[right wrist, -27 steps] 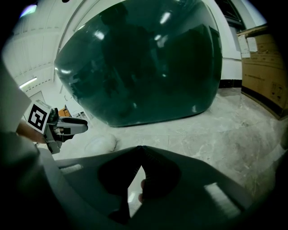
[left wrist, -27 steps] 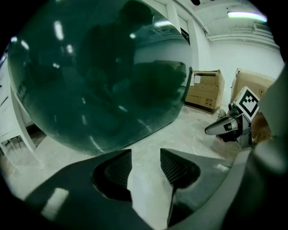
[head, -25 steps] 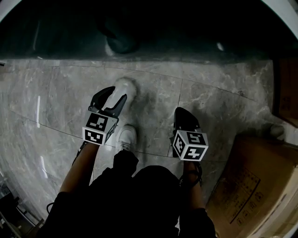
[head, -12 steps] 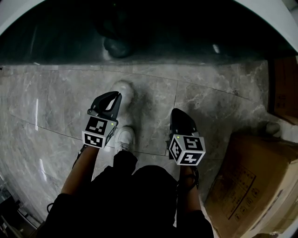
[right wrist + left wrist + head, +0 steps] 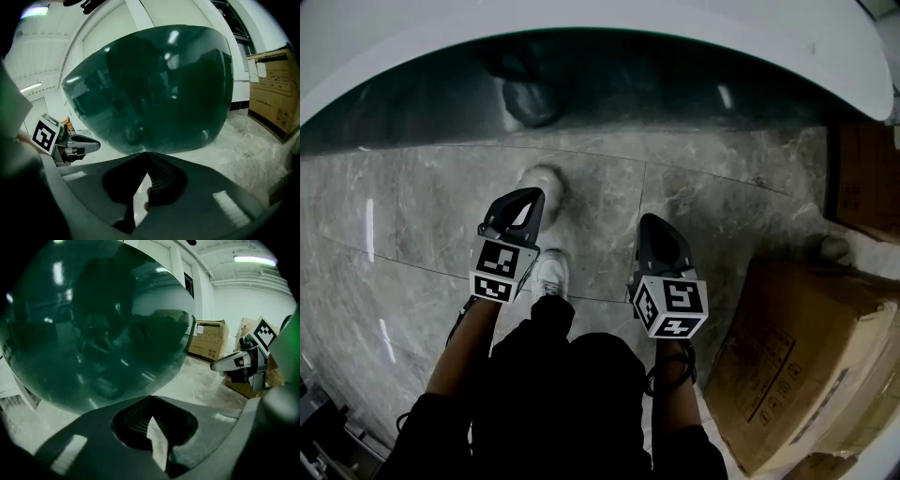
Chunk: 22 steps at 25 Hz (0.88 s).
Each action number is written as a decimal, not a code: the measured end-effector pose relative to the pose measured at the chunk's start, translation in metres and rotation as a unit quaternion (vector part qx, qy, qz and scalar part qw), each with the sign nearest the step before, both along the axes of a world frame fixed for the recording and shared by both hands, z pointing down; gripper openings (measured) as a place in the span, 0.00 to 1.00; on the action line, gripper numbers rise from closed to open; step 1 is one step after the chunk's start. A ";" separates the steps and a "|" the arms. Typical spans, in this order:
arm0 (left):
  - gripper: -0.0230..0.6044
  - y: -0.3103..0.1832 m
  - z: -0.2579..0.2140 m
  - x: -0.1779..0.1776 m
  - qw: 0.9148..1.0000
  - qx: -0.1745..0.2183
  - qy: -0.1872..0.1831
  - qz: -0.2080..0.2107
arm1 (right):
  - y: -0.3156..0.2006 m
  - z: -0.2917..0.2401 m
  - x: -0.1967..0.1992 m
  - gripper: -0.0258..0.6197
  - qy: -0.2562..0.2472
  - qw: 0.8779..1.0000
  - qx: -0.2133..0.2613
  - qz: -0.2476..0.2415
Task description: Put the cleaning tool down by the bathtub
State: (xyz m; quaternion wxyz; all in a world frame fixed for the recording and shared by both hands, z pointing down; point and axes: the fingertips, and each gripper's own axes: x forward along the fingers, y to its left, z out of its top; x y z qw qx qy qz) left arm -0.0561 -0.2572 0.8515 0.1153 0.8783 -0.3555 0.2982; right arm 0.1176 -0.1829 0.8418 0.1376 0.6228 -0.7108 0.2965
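A dark green bathtub [image 5: 694,80] with a white rim was seen along the far edge of the grey marble floor [image 5: 403,216]; its inside was not shown. Closed cardboard boxes [image 5: 797,347] were set at the floor's right edge, contents hidden. The left gripper [image 5: 534,197] and right gripper [image 5: 652,225] were held above the floor, pointed at the tub's glossy wall, each with jaws pressed together on nothing. The cleaning tool could not be made out in any view. White walls and a ceiling strip light [image 5: 253,259] were shown beyond.
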 end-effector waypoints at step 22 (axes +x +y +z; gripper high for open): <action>0.04 0.038 -0.242 0.001 0.998 -0.052 0.021 -0.012 | 0.005 -0.264 -0.022 0.08 0.017 0.999 0.030 -0.015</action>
